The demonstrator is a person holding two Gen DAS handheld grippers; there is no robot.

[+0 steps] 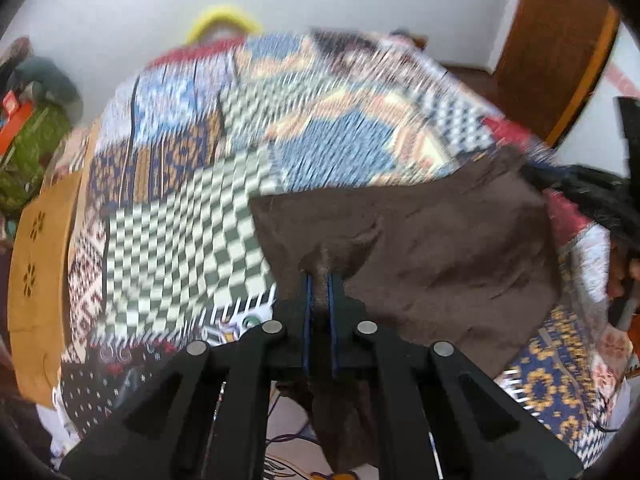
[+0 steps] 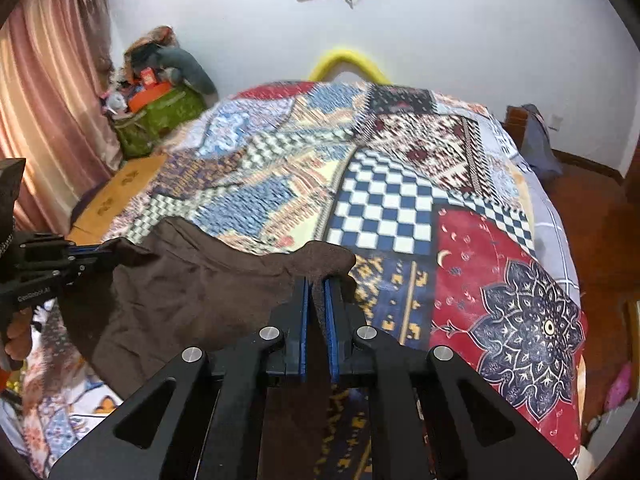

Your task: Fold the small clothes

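A small dark brown garment is stretched between both grippers above a patchwork bedspread. My left gripper is shut on one edge of the cloth, which is pinched between its blue pads. In the right wrist view the brown garment hangs to the left, and my right gripper is shut on its other corner. The left gripper shows at the left edge there, gripping the far corner, with a hand below it.
The patchwork bedspread covers the whole bed. A green bag with piled items stands by the pink curtain. A wooden bed edge runs along the left. A yellow ring is behind the bed. A wooden door stands at right.
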